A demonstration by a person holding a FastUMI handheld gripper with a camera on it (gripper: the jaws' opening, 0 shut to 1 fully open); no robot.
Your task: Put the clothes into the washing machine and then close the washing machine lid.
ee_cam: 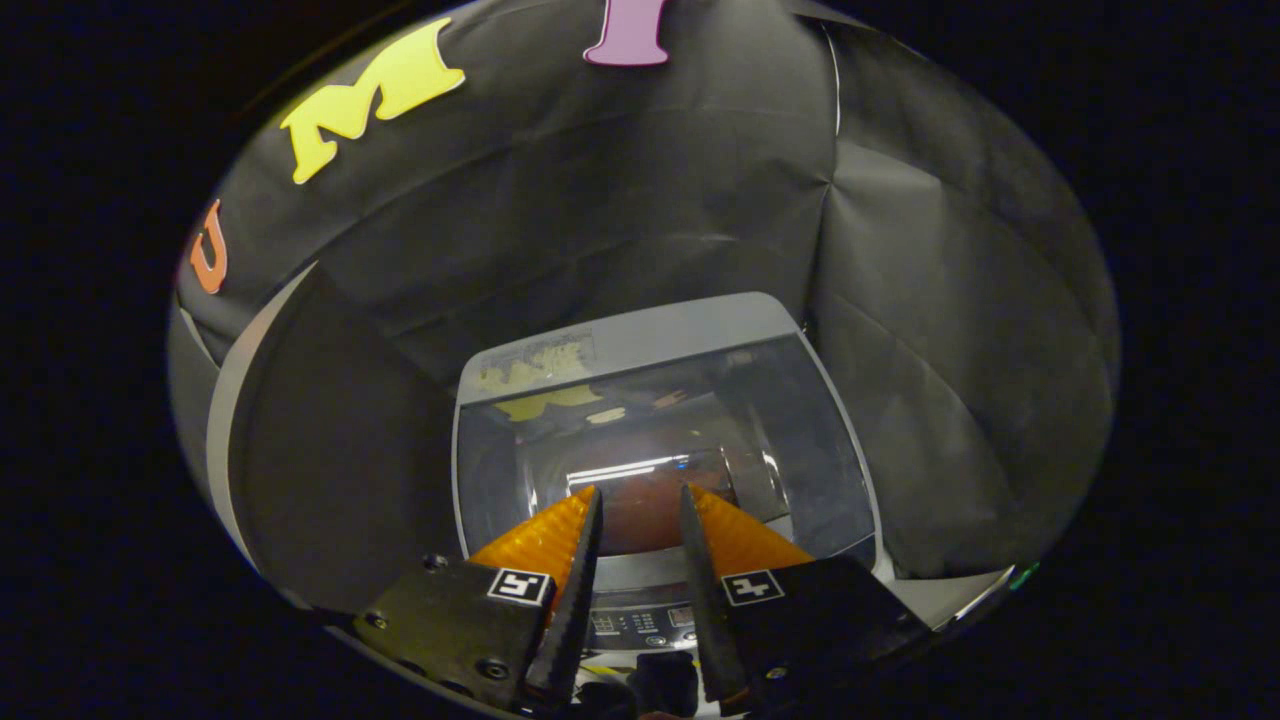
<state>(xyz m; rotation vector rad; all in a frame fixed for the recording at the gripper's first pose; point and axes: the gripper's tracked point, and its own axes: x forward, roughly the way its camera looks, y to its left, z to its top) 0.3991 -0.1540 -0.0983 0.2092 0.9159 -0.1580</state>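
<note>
Clothes could not be made out with any certainty; a reddish-brown patch (650, 515) seen through the glass just beyond the fingertips may have been a garment already in the drum, though that stayed a guess. The washing machine (640, 345) stood straight ahead of and below the gripper (641, 497), against the creased black cloth wall (700, 200). Its lid (800, 450) was a smooth, glossy pane of dark glass in a pale grey frame with rounded corners, and it threw back bright reflections. Whether it lay fully down or was partly raised was hard to tell from this angle. A control panel (640, 622) with small buttons ran along the near edge, visible between the fingers.

The jaws stood released, parted by a modest gap and grasping nothing. Their fingers tapered to points and had ribbed, textured outer faces.

Judging by the empty jaws over the machine, the loading step looked finished and the lid closing was in hand or just done. If the lid was not yet seated, the next move would call for a gentle downward push on its front edge, since the glass looked slick.
</note>
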